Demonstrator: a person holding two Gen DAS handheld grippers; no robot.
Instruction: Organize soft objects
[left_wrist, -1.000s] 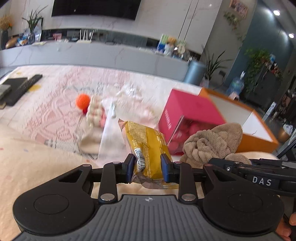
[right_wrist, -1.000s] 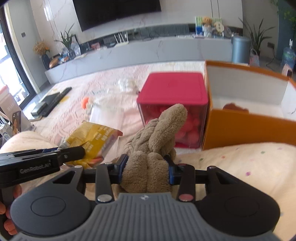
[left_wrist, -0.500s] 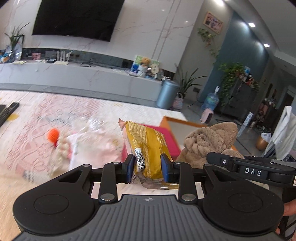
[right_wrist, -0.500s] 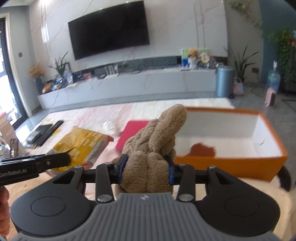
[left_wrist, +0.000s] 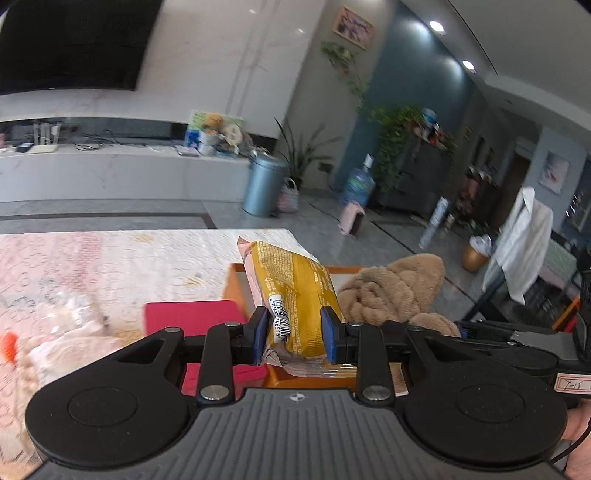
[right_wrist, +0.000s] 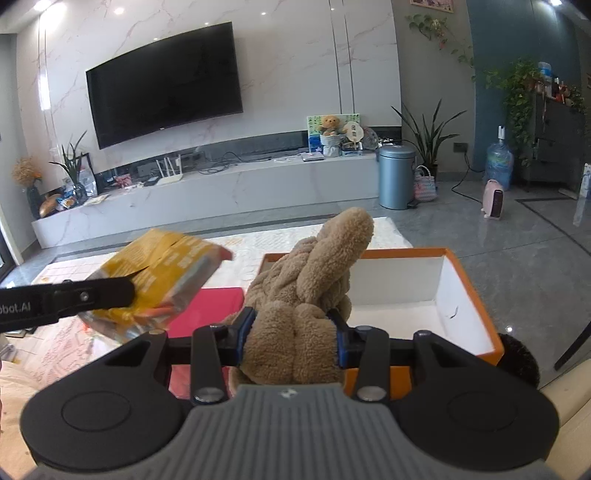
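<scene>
Two grippers are in use, each clamped on one soft thing. In the left wrist view the left gripper (left_wrist: 294, 334) pinches one yellow snack packet (left_wrist: 295, 291) between its blue pads, the packet standing upright at frame centre with its barcode facing the camera. In the right wrist view the right gripper (right_wrist: 291, 338) squeezes one tan plush toy (right_wrist: 314, 288), which rises from the lower centre toward mid-frame. Behind the toy, at centre right, sits one orange box (right_wrist: 476, 295), open at the top with white inner walls. To the left of the box lies one red lid (right_wrist: 210, 306), partly hidden. Both held things hang above the patterned rug (left_wrist: 110, 258), the packet left of the toy.
</scene>
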